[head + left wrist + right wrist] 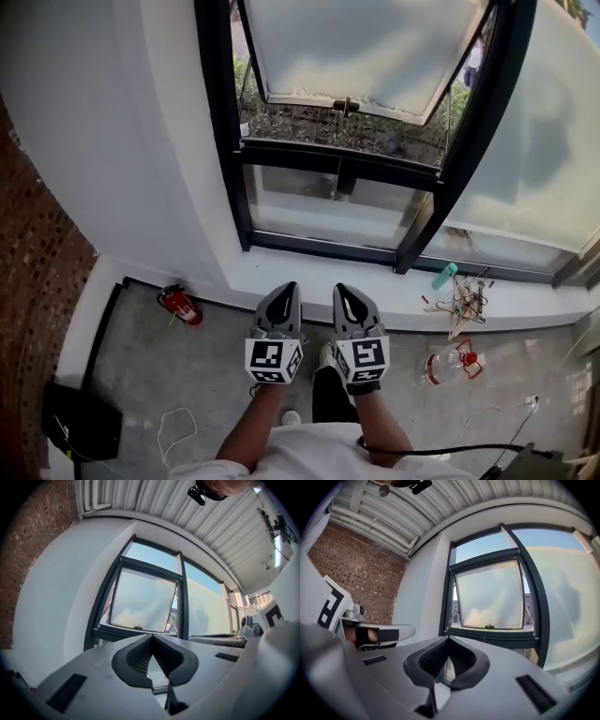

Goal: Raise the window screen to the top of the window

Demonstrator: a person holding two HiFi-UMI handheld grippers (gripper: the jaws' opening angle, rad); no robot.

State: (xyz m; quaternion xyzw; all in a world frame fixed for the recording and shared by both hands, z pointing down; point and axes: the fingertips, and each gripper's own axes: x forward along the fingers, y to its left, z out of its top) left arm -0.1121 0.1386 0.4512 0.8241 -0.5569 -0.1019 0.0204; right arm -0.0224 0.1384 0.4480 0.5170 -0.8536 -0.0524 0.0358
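grey concrete floor [202, 375], white wall [122, 122], brick [28, 272] at left, black-framed window [221, 141] ahead.

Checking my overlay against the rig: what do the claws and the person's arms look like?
Both the left claw and right claw are pale grey tapered shells with black insets and dark ribbed pads, each backed by a white cube of black square markers. A black cable runs by the right arm. The person wears a white top.
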